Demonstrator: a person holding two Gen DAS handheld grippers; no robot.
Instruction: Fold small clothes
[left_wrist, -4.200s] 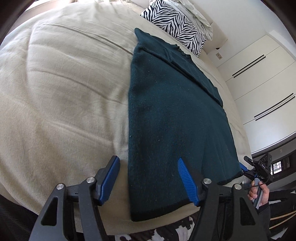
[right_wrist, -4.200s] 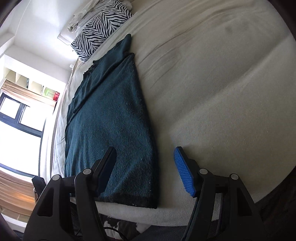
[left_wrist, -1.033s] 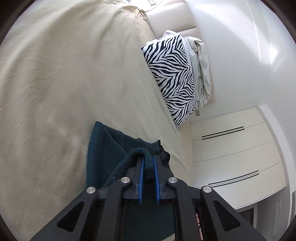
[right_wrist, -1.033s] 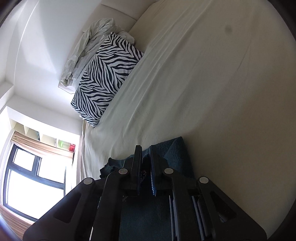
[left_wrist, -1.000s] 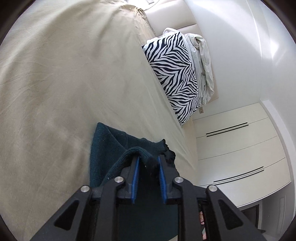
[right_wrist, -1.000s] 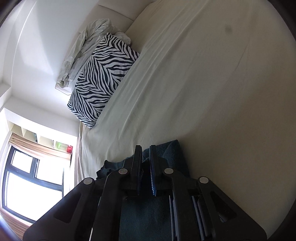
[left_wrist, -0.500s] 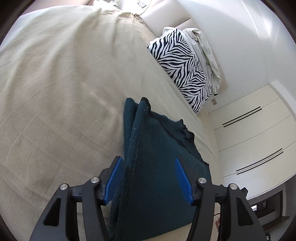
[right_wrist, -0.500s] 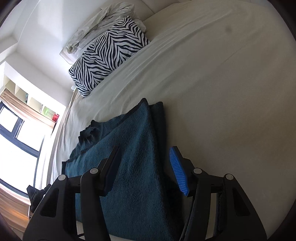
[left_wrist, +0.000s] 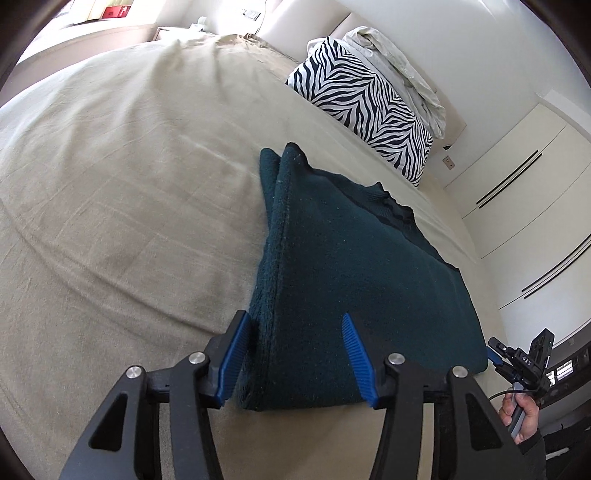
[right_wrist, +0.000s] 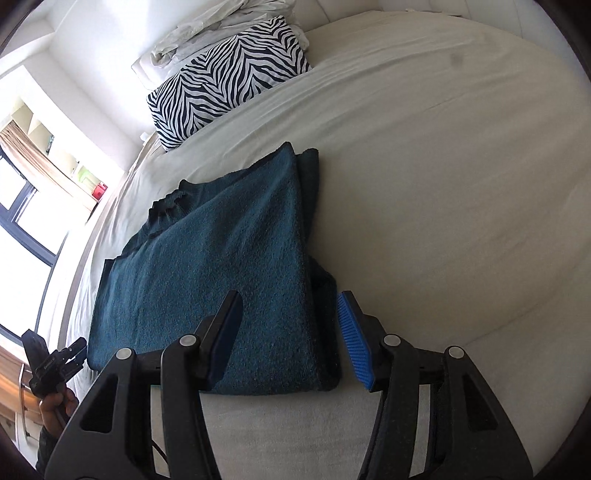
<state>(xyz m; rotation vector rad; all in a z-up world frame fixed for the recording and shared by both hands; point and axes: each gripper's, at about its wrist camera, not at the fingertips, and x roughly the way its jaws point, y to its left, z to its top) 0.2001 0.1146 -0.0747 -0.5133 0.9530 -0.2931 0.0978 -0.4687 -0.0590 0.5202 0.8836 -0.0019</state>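
A dark teal knitted sweater (left_wrist: 354, 266) lies folded in half on the beige bed sheet (left_wrist: 122, 177), its fold edge nearest me. My left gripper (left_wrist: 295, 354) is open and empty, hovering over the sweater's near left corner. In the right wrist view the same sweater (right_wrist: 221, 266) lies flat. My right gripper (right_wrist: 291, 332) is open and empty over its near right corner. Each gripper also shows small at the edge of the other view, the right one (left_wrist: 517, 362) and the left one (right_wrist: 51, 362).
A zebra-print pillow (left_wrist: 365, 99) and crumpled white bedding (left_wrist: 399, 62) sit at the head of the bed. White wardrobe doors (left_wrist: 524, 206) stand on one side, and a window (right_wrist: 22, 221) with shelves on the other.
Both grippers were shut on the sweater's hem and carried it up to the collar end. They have opened, let go and pulled back toward the near fold.
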